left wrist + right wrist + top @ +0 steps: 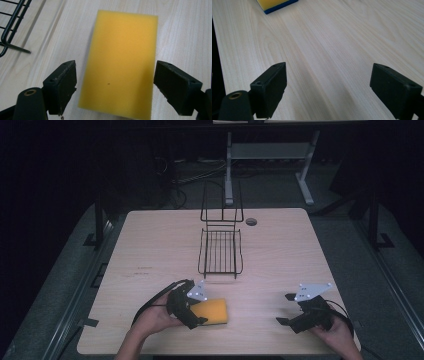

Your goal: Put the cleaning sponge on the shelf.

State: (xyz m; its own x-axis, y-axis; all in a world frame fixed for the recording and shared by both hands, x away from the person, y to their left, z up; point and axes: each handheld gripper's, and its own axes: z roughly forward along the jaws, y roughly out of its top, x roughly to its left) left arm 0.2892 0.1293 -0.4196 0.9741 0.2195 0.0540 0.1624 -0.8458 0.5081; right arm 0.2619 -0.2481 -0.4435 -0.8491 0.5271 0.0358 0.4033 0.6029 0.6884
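- the flat rectangular yellow foam sponge (120, 65) lies on the pale wood-grain table (150, 250), near the front edge and left of the middle; the right gripper view catches its corner (272, 3) and a dark blue layer on its underside.
- the left gripper (196, 311) is at the sponge's near end, jaws spread apart with one on either side of it; in the left gripper view a gap shows between each pad and the sponge's long edges, so nothing is clamped yet.
- the right gripper (286, 309) rests over bare table well to the right of the sponge, jaws likewise wide apart and holding nothing.
- the black wire rack (220, 251) with its upright back stands empty further back, near the table's middle, apart from the sponge.
- judgement: the work is at its start. the left gripper is lined up for a grasp; closing on the sponge and lifting it are not yet done, and carrying it to the rack is probably what follows.
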